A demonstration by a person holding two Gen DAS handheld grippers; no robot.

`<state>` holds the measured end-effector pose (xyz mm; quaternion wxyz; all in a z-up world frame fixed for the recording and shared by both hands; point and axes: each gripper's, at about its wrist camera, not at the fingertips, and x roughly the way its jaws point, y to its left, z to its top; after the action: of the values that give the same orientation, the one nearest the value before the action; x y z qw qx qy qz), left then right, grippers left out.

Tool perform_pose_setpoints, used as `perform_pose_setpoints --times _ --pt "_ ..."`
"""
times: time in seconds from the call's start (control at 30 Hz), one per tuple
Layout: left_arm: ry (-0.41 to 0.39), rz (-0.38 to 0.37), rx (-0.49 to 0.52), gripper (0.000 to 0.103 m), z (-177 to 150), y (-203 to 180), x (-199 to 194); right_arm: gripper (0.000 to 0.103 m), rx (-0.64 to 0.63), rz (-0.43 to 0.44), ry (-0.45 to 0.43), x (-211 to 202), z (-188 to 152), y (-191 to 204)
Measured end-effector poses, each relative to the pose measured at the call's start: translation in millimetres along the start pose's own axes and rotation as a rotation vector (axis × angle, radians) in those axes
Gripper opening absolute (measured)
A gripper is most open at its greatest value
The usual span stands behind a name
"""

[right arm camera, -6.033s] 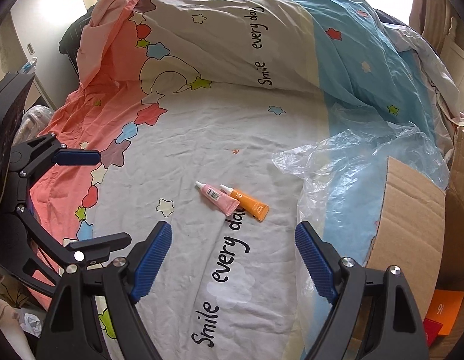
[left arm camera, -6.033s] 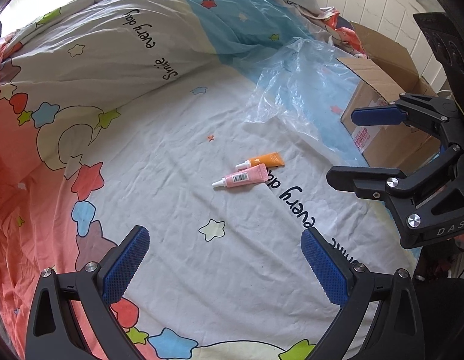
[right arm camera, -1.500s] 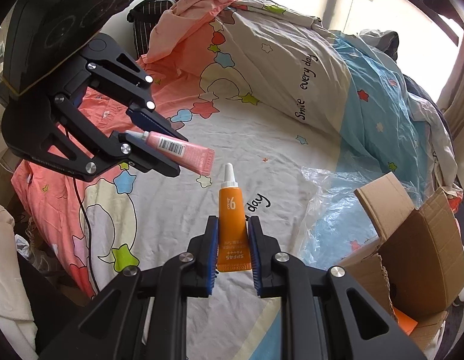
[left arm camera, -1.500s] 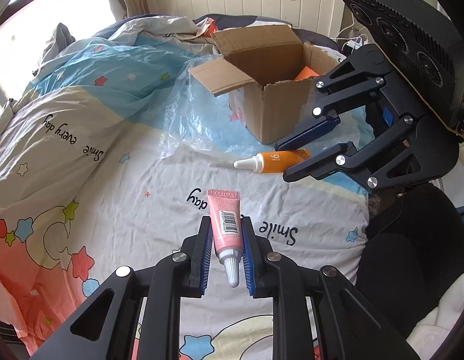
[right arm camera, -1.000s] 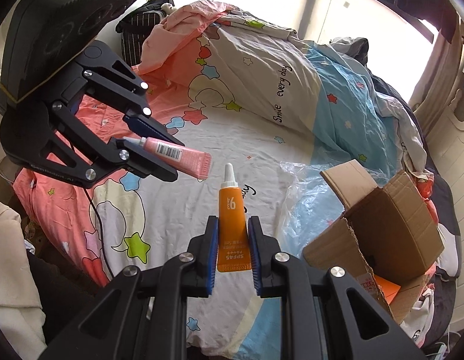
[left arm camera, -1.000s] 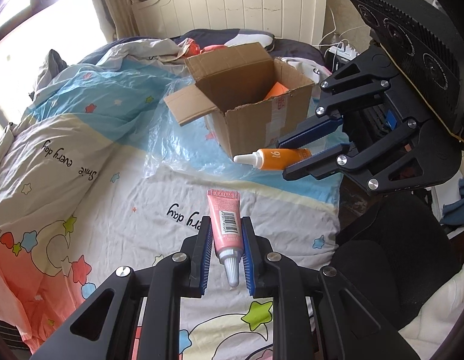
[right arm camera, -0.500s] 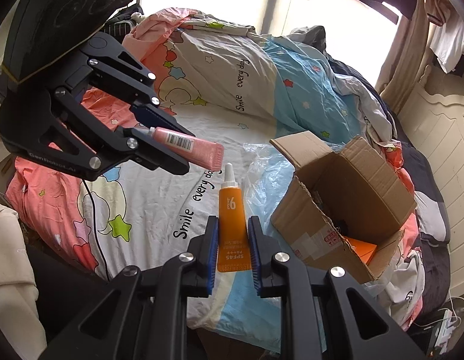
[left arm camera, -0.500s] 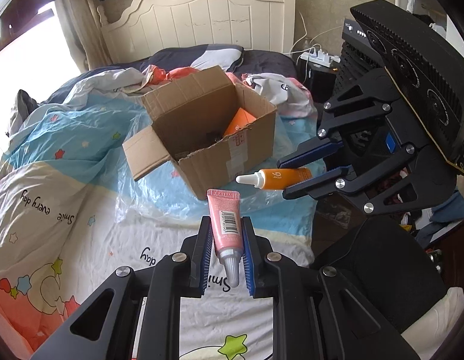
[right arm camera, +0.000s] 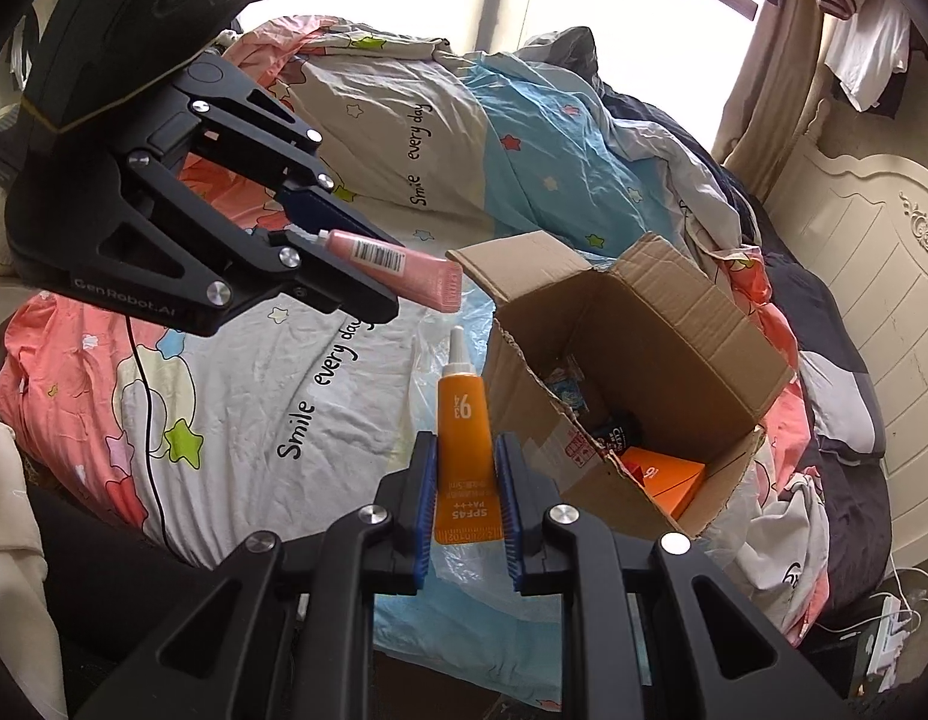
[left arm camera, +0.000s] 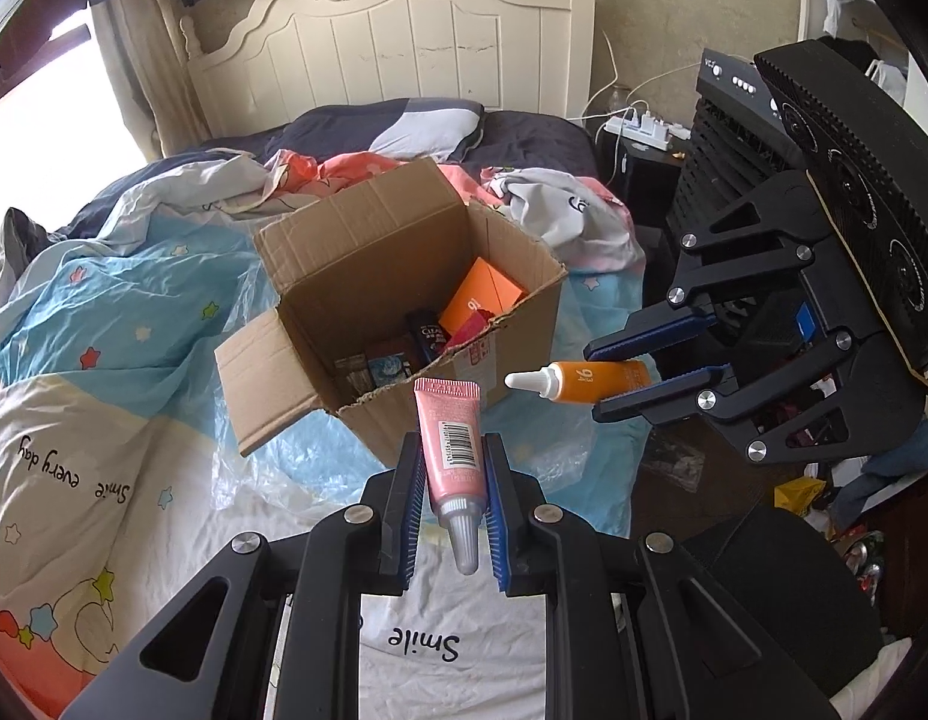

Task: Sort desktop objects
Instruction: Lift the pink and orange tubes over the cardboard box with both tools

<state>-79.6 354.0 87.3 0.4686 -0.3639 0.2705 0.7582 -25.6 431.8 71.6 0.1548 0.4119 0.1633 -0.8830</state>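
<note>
Beside the open cardboard box [left arm camera: 404,276], the left tool [left arm camera: 449,510] clamps a soft pink tube [left arm camera: 452,450]; the right tool [right arm camera: 464,498] clamps an orange sunscreen tube [right arm camera: 464,450]. Both look light, squeezable, best gripped mid-body.

Support surface: bed [left arm camera: 74,540] covered by a rumpled star-print quilt [right arm camera: 236,408] reading "Smile every day", in white, blue and pink panels. Open cardboard box [left arm camera: 512,324] sits on a crinkled clear plastic sheet [left arm camera: 248,480] spread over the quilt. Crumpled bedclothes [left arm camera: 560,210] and a dark pillow [left arm camera: 404,126] lie toward the white headboard [left arm camera: 404,54].
</note>
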Motion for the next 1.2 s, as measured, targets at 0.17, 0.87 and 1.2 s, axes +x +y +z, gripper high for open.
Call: perform_pose_setpoints --times 0.17,0.87,1.2 --pt "0.007 0.009 -0.004 0.019 14.8 7.3 17.8 0.018 0.024 -0.004 -0.005 10.8 -1.0 -20.3" --pt "0.045 -0.008 -0.004 0.019 54.0 30.8 110.3 0.018 0.08 -0.038 0.007 58.1 -7.2 -101.0" --pt "0.061 -0.009 0.017 0.019 62.0 40.5 129.6 0.018 0.096 -0.034 -0.001 74.2 -7.0 -120.1"
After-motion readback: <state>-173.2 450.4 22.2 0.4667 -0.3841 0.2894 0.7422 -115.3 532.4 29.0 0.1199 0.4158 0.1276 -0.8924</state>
